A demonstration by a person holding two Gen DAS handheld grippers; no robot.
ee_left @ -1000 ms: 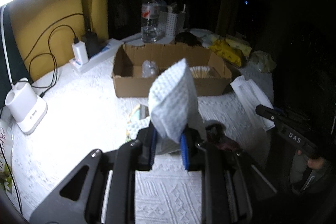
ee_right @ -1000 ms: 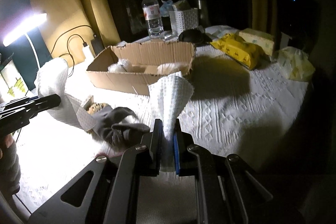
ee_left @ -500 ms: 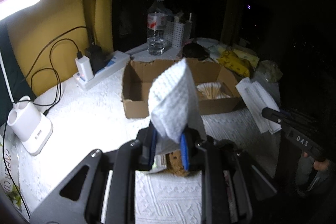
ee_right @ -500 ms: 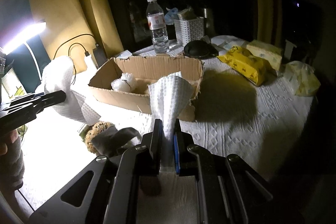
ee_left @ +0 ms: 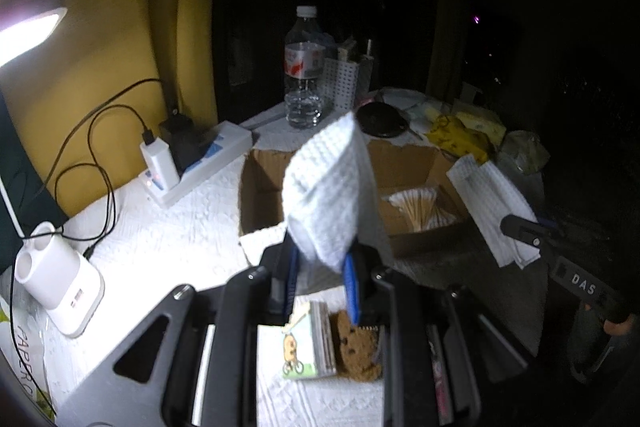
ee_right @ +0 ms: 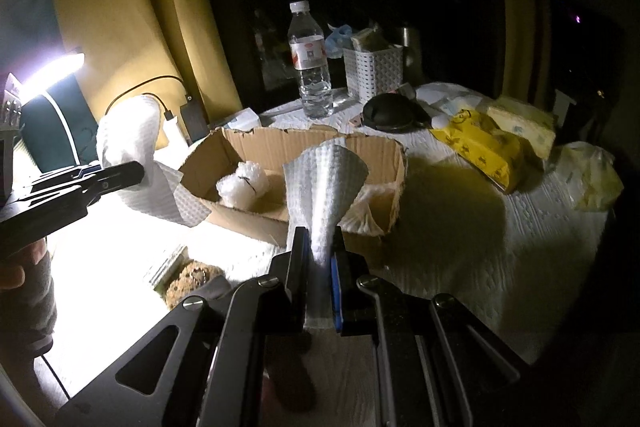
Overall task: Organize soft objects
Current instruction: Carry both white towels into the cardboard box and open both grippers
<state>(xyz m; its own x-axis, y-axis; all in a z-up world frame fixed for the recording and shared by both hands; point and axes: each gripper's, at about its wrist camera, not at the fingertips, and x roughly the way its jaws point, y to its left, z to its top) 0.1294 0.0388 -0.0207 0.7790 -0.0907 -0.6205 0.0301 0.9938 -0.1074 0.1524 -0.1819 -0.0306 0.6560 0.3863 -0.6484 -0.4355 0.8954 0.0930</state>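
My left gripper (ee_left: 320, 267) is shut on one end of a white waffle-weave cloth (ee_left: 326, 187), held above the table. My right gripper (ee_right: 320, 255) is shut on the other end of the cloth (ee_right: 324, 187). Each gripper shows in the other's view, the right one (ee_left: 524, 227) with cloth hanging from it, the left one (ee_right: 120, 171) likewise. An open cardboard box (ee_right: 304, 143) stands just beyond both grippers. It holds a white bubble-wrap bundle (ee_right: 242, 183) and cotton swabs (ee_left: 416, 205). A brown sponge (ee_left: 358, 351) and a small card pack (ee_left: 308, 343) lie below the left gripper.
A water bottle (ee_right: 310, 63), a white basket (ee_right: 374, 71) and a black round object (ee_right: 390, 115) stand behind the box. Yellow tissue packs (ee_right: 488, 143) lie at the right. A power strip (ee_left: 200, 163), cables, a white charger stand (ee_left: 56, 283) and a bright lamp (ee_left: 28, 27) are at the left.
Both grippers have lifted the cloth and moved forward toward the box. The sponge and card pack under the cloth are now uncovered, and the dark item beside them has dropped out of sight.
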